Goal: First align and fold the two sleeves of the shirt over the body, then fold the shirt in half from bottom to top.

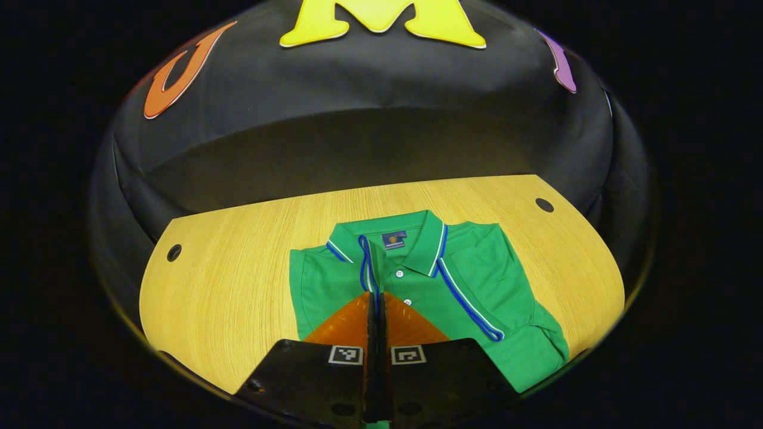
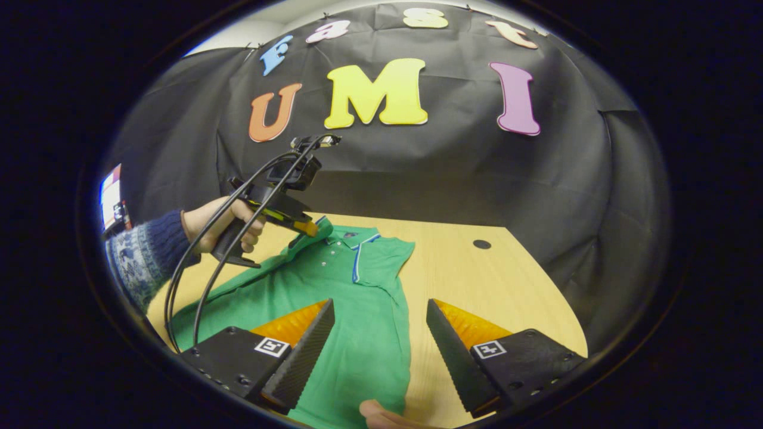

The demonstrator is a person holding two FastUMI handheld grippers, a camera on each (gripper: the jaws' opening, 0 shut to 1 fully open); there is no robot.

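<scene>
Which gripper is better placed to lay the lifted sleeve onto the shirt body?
Left: the left gripper is shut on the sleeve cuff above the polo shirt; the right gripper hangs open, empty.

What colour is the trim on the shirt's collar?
Blue and white stripes edge the green shirt's collar, clearest in the left gripper view.

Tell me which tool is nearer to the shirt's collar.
Left. The left tool is up at the collar, shut on the shirt's edging there. The right tool hangs open over the shirt's lower part.
</scene>
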